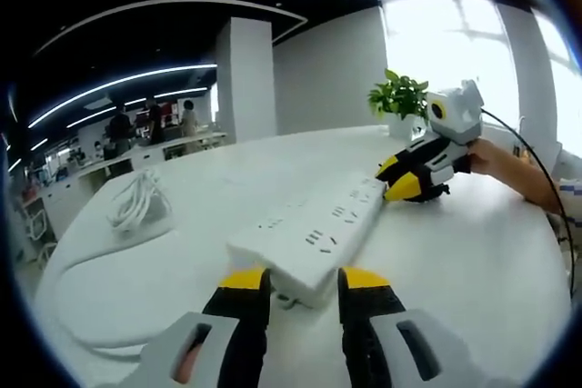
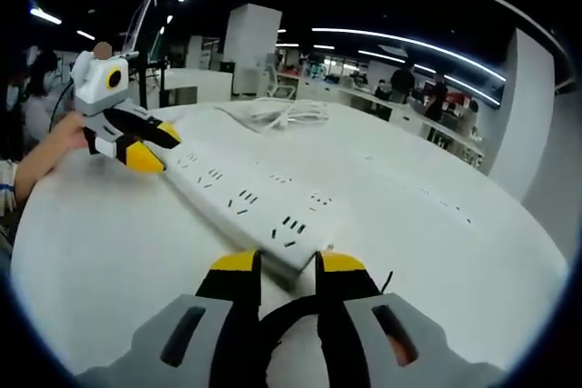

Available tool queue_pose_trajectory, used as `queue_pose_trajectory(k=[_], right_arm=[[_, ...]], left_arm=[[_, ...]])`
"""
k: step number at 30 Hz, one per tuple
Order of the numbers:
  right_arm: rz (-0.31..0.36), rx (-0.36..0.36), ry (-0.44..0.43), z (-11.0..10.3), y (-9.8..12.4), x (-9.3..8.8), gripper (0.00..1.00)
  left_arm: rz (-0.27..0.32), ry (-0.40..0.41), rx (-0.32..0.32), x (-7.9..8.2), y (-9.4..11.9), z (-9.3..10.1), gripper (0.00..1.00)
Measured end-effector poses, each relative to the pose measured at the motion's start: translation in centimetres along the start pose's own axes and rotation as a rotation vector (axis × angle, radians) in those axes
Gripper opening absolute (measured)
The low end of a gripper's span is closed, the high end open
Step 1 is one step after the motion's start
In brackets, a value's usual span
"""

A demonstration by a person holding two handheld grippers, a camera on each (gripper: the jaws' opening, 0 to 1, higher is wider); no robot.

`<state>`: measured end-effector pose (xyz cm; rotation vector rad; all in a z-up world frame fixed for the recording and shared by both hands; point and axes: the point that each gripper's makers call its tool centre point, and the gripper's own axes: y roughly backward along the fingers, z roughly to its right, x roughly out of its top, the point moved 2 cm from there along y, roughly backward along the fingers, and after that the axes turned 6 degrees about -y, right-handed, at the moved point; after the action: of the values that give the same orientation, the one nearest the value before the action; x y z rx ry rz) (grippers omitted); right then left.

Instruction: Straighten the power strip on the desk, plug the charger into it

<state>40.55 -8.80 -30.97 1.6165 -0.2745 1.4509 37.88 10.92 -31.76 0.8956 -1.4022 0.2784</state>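
Note:
A long white power strip [image 1: 314, 229] lies slantwise on the white round table [image 1: 473, 270]. In the left gripper view my left gripper [image 1: 305, 281] is shut on its near end, and the strip fills the gap between the yellow tips. My right gripper [image 1: 400, 179] grips the far end, a hand behind it. The right gripper view shows the same strip [image 2: 245, 197] from the other side: my right gripper [image 2: 289, 265] pinches the near end, and the left gripper [image 2: 155, 147] holds the far end. A coiled white charger cable [image 1: 136, 202] [image 2: 273, 114] lies apart from the strip.
The strip's white cord [image 1: 55, 302] loops along the table's left edge. A potted plant [image 1: 398, 102] stands at the table's far side. A person's forearm [image 2: 41, 156] reaches in. Office desks and people [image 1: 150, 124] are beyond the table.

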Motion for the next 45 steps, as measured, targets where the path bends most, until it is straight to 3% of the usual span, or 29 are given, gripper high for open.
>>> queue_pose_trajectory(k=[23, 45], right_arm=[[-0.023, 0.028, 0.004, -0.7, 0.5, -0.2, 0.22], [-0.063, 0.089, 0.014, -1.5, 1.2, -0.3, 0.19]], left_arm=[[-0.029, -0.041, -0.041, -0.2, 0.7, 0.4, 0.33], [-0.039, -0.01, -0.078, -0.6, 1.8, 0.7, 0.29]])
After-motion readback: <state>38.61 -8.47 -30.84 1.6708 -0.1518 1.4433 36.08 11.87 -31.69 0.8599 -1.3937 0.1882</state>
